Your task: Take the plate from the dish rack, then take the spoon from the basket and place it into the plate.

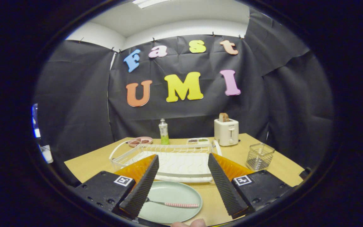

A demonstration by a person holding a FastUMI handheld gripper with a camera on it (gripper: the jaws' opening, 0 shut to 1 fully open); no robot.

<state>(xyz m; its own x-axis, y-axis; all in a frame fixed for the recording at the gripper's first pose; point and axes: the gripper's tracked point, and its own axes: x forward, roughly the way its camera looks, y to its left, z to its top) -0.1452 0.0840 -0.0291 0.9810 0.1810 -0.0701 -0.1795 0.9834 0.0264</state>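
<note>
The gripper [183,164], its jaws spread wide and holding nothing, hangs above a wooden table [232,151] in the booth. Between the fingers and low in the gap lies a pale green plate [172,209], flat on the table; the left finger [140,189] overlaps the plate's near-left part. On the plate rests the spoon [175,204], its checked pink handle pointing toward the right finger and its metal end running under the left finger's edge, so the bowl is hidden. A fingertip [189,223] of a person shows just below the plate.

Just beyond the plate and between the fingers stands the white wire rack [169,157], its slots bare, on a white tray. Behind the rack, near the wall, sit a pink dish [140,141] to the left, a small bottle [163,131] with green liquid upright at the middle, and a white divided tray [198,141] holding dark and green bits. To the right of these a white toaster [226,131] stands with a slice of bread [223,117] sticking up from its slot. A clear wire-mesh basket [259,156] stands upright on the table to the right of the rack, beyond the right finger and well apart from the plate
</note>
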